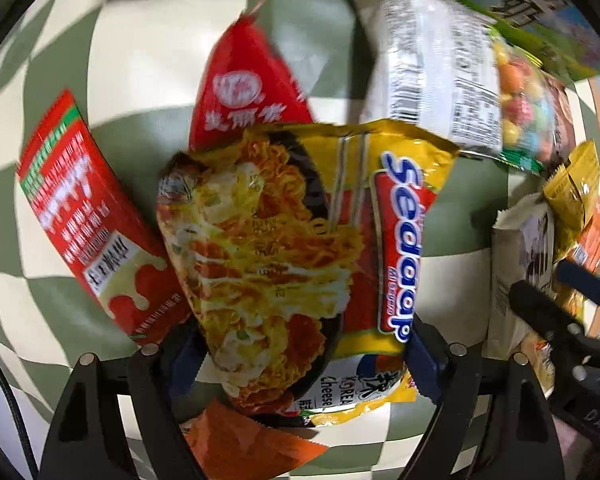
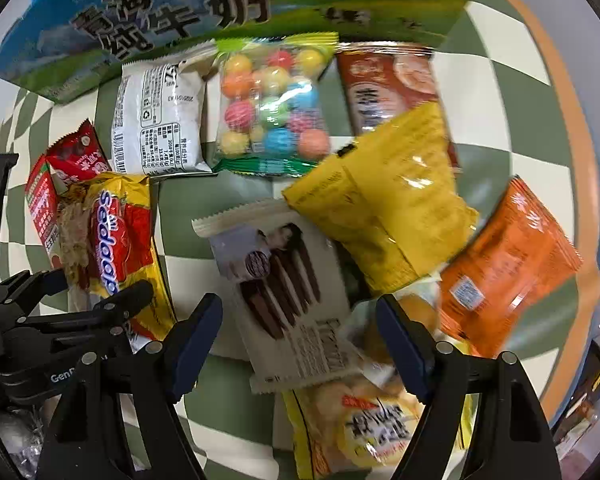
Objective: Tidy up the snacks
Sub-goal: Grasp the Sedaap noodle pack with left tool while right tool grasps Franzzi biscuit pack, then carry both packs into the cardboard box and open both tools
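Snacks half sorted — noodle packet between the left gripper's spread fingers, wafer packet between the right gripper's spread fingers — several packets left scattered over the worktop.

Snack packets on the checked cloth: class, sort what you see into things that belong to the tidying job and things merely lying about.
Belongs to the job:
yellow Sedaap noodle packet, between the left claw's jaws
clear bag of coloured gumballs
cream chocolate-stick wrapper
orange foil packet
open right claw

Just lying about:
green-and-cream checked cloth
blue-green milk carton box
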The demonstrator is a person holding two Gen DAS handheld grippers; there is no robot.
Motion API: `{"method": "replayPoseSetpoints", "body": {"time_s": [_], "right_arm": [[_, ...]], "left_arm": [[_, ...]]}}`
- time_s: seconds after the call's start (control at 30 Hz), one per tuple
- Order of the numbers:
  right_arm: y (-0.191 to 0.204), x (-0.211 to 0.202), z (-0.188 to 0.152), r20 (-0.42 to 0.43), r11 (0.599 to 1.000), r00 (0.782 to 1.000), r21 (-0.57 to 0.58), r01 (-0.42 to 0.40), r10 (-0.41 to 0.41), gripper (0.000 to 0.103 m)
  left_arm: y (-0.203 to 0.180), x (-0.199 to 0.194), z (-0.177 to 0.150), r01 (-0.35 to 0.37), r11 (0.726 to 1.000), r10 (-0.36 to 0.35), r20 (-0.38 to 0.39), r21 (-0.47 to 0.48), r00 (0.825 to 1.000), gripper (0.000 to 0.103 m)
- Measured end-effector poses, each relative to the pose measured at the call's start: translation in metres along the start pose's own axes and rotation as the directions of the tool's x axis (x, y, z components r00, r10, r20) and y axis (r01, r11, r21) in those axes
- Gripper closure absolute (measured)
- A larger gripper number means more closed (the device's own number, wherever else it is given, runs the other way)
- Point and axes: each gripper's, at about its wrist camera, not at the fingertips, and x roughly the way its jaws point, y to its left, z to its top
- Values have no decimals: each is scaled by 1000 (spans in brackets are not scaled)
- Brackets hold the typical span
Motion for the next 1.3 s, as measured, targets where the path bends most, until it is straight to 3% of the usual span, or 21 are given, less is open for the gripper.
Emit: {"method": "replayPoseSetpoints", "body": {"time_s": [0.2, 0.37, 0.57, 0.6, 0.77, 1.07, 1.3], "right_arm": [[11, 15, 0, -15, 1000, 1000, 14, -6, 6, 32], [0, 5, -2, -44, 986, 988, 82, -142, 146, 32], [15, 25, 5, -57, 997, 995, 8, -79, 79, 31], [17, 30, 5, -60, 998, 996, -2, -63, 63, 39], [21, 30, -9, -34, 999, 998, 2, -52, 52, 40], [18, -31, -23, 29, 988, 988, -6, -154, 154, 41], [9, -124, 0, 144, 965, 955, -21, -261, 261, 41]], "left_arm": [[2, 18, -16, 25, 998, -25, -2, -65, 1000, 18], [16, 23, -26, 37, 991, -39, -11, -126, 999, 18], [28, 26, -33, 13, 989, -13, 5, -146, 1000, 18], [27, 27, -36, 2, 989, 1, 22, -149, 1000, 18], [17, 13, -63, -88, 989, 99, 91, -118, 991, 19], [30, -31, -110, -9, 991, 33, 181, -130, 983, 19], [47, -85, -121, 88, 993, -57, 320, -84, 946, 19]]}}
